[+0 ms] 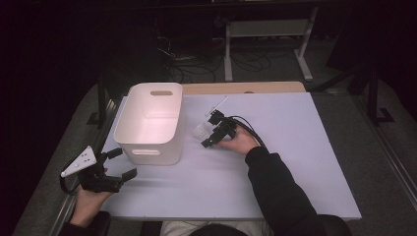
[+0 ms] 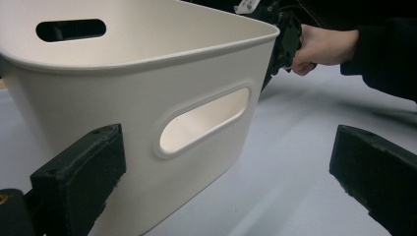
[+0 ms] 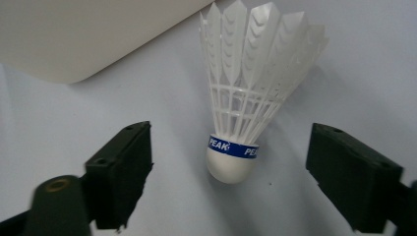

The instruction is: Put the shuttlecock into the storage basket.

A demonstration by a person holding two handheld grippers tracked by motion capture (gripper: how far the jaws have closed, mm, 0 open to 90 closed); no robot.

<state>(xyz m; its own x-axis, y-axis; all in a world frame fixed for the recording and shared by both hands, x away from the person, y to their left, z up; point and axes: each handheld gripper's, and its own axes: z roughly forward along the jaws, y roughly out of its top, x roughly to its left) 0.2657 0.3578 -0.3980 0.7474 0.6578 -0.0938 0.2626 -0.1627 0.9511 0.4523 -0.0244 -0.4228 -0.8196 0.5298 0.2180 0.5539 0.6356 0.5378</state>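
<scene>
A white feather shuttlecock (image 3: 251,64) with a blue "PEAK" band lies on the white table, cork end toward my right gripper (image 3: 231,172). That gripper is open, one jaw on either side of the cork and not touching it. From the high view the shuttlecock (image 1: 199,130) lies just right of a white plastic bin (image 1: 129,123), with the right gripper (image 1: 210,131) beside it. My left gripper (image 1: 124,163) is open at the table's front left, pointing at the bin's near wall (image 2: 123,98) and its handle slot (image 2: 204,120). Nothing is held between its jaws (image 2: 226,191).
The white tabletop (image 1: 295,162) stretches wide to the right and front. A wooden strip (image 1: 246,87) runs along its far edge. Beyond the table lie floor cables (image 1: 196,64) and a white frame (image 1: 268,29). The bin's inside looks empty.
</scene>
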